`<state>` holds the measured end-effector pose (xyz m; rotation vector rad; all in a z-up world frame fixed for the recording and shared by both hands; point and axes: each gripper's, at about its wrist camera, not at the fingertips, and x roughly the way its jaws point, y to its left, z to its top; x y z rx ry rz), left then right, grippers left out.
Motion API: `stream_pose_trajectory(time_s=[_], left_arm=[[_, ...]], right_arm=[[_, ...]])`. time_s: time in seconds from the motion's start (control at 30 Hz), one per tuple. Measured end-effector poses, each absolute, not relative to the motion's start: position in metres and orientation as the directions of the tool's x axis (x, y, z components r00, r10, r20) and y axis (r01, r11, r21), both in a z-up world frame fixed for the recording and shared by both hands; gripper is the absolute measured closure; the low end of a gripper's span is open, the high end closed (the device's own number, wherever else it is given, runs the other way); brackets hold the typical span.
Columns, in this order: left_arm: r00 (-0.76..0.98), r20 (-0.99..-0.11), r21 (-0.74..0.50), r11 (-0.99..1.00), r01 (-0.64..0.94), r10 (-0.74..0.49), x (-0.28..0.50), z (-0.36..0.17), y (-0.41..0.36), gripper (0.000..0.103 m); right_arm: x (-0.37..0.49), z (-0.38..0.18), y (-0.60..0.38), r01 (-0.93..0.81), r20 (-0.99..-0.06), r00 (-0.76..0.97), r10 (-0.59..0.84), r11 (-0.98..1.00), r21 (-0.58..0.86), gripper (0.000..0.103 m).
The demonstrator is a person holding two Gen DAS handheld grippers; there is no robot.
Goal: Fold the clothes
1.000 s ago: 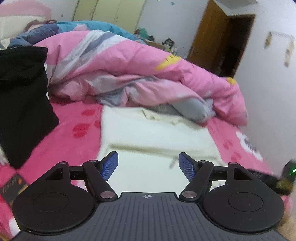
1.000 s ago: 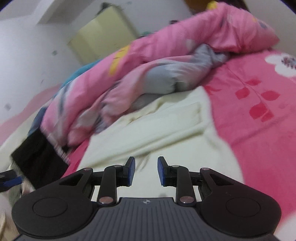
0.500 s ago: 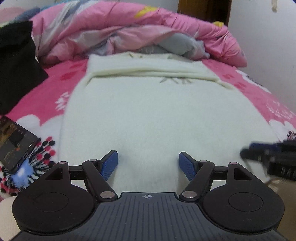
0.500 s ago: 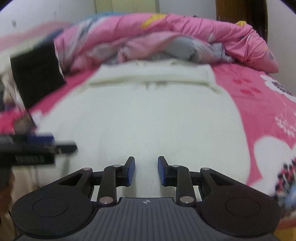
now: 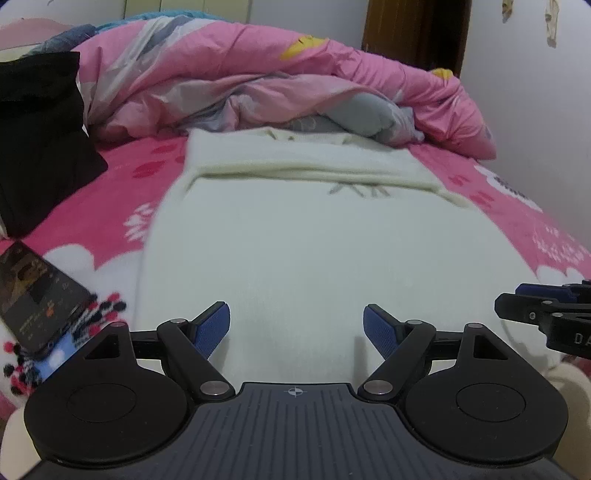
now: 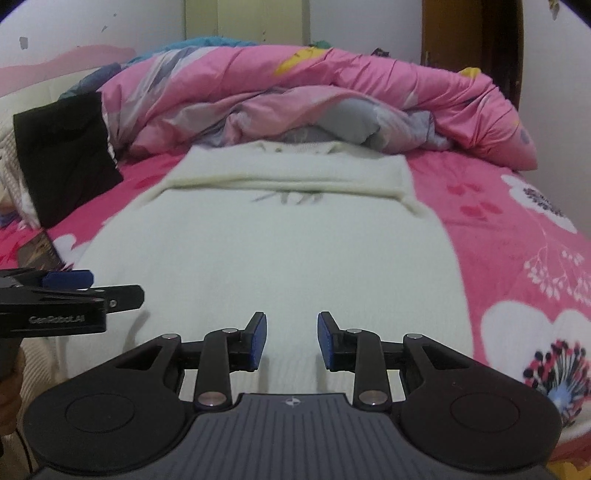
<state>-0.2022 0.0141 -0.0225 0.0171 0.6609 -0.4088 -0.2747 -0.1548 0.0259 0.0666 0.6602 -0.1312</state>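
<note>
1. Cream knit sweater (image 5: 317,243) lies flat on the bed, spread lengthwise away from both cameras; its far end is folded over into a thick band (image 5: 306,158) that crosses the whole width, and a small grey motif (image 6: 286,197) shows just below that band
2. Near hem of the sweater sits right under both claws; in the right wrist view it runs beneath the blue pads (image 6: 258,341)
3. Left claw (image 5: 296,328) hovers over the near middle of the sweater with its fingers spread wide and nothing between them
4. Right claw (image 6: 291,341) hangs over the same near edge, its fingers parted by a narrower gap, also gripping nothing
5. Each claw shows in the other's view: the right one pokes in at the right edge of the left wrist view, the left one at the left edge of the right wrist view, both beside the sweater's sides
6. Pink floral sheet (image 6: 517,236) covers the bed on both sides of the sweater
7. Phone (image 5: 35,299) with a lit screen lies on the sheet, just left of the sweater's near corner
8. Black garment (image 5: 40,140) rests further back on the left, apart from the sweater
9. Pink and grey duvet (image 5: 280,85) is heaped across the far end, touching the sweater's folded band
10. Brown door (image 5: 413,33) stands behind the duvet at the right
</note>
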Motion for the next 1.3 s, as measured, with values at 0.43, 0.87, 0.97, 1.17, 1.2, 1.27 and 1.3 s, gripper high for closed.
stream_pose_trajectory(time_s=[0.43, 0.87, 0.97, 1.17, 1.2, 1.27, 1.3], left_arm=[[0.676, -0.657, -0.052, 0.914, 0.403, -0.335, -0.199, -0.037, -0.004, 0.000], [0.669, -0.676, -0.039, 0.921, 0.386, -0.309, -0.198, -0.039, -0.009, 0.000], [0.664, -0.679, -0.050, 0.923, 0.382, -0.312, -0.197, -0.038, -0.008, 0.000], [0.687, -0.667, -0.030, 0.932, 0.360, -0.287, -0.195, -0.026, -0.010, 0.000], [0.697, -0.658, -0.018, 0.932, 0.362, -0.284, -0.195, -0.024, -0.012, 0.000], [0.707, -0.647, -0.004, 0.929, 0.371, -0.285, -0.193, -0.019, -0.016, 0.000], [0.710, -0.645, 0.000, 0.928, 0.371, -0.284, -0.192, -0.019, -0.018, 0.000]], right_arm=[[-0.262, -0.005, -0.168, 0.191, -0.675, 0.728, -0.118, 0.981, 0.035, 0.069], [-0.263, -0.005, -0.169, 0.192, -0.674, 0.731, -0.108, 0.980, 0.051, 0.069], [-0.263, -0.005, -0.170, 0.194, -0.673, 0.732, -0.105, 0.979, 0.057, 0.069], [-0.263, -0.006, -0.171, 0.191, -0.671, 0.734, -0.101, 0.980, 0.061, 0.069], [-0.263, -0.006, -0.170, 0.191, -0.671, 0.734, -0.101, 0.980, 0.061, 0.069], [-0.263, -0.006, -0.170, 0.190, -0.671, 0.734, -0.100, 0.980, 0.062, 0.069], [-0.263, -0.006, -0.170, 0.190, -0.671, 0.735, -0.100, 0.980, 0.062, 0.069]])
